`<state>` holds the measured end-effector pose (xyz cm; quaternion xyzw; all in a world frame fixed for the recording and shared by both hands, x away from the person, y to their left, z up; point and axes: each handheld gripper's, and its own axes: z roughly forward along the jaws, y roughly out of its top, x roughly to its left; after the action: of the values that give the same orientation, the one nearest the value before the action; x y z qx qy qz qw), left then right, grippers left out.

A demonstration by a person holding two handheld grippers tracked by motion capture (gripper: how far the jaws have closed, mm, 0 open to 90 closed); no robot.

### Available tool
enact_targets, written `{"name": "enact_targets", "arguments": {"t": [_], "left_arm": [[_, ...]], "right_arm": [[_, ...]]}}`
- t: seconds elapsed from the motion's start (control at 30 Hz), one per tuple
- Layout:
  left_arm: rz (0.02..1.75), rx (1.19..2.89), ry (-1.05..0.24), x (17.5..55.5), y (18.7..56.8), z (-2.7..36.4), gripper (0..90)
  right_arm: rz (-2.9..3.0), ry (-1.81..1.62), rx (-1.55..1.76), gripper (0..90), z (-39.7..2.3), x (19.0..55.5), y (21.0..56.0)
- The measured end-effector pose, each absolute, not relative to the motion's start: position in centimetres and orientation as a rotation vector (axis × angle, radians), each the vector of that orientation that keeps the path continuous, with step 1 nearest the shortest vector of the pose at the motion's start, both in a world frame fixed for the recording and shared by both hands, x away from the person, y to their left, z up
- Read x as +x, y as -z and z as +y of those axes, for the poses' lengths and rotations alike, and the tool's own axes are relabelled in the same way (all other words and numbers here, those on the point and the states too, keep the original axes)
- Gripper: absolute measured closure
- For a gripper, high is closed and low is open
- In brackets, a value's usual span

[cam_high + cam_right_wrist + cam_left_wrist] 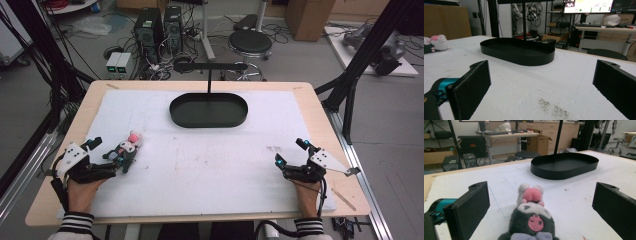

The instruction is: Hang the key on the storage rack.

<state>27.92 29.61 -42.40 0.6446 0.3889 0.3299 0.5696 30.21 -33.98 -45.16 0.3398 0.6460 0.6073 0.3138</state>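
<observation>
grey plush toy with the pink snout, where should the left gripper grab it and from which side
Grip the grey plush toy across its round grey body, below the pink-and-white head. It lies lengthwise between the open jaws of the left gripper, so probably come straight forward and close on its two flanks.

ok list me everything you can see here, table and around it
plush toy: 1, dark grey with pink and white, lying on the mat between the left gripper's open jaws
oval tray: 1, black, far middle of the mat, with an upright post
mat: 1, white, covering the table
table: 1, light wood
stool: 1, black, on the floor beyond the table
computer towers: 2, black, on the floor
left gripper: 1, black, open
right gripper: 1, black, open, over bare mat
</observation>
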Motion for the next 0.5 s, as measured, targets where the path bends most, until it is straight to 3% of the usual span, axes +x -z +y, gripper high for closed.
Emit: {"name": "enact_targets", "arguments": {"t": [0.5], "left_arm": [[0.968,1.769,-0.680,31.0,38.7,29.0,1.7]], "right_arm": [[1.702,-1.598,0.897,0.5,-34.0,30.2,45.2]]}}
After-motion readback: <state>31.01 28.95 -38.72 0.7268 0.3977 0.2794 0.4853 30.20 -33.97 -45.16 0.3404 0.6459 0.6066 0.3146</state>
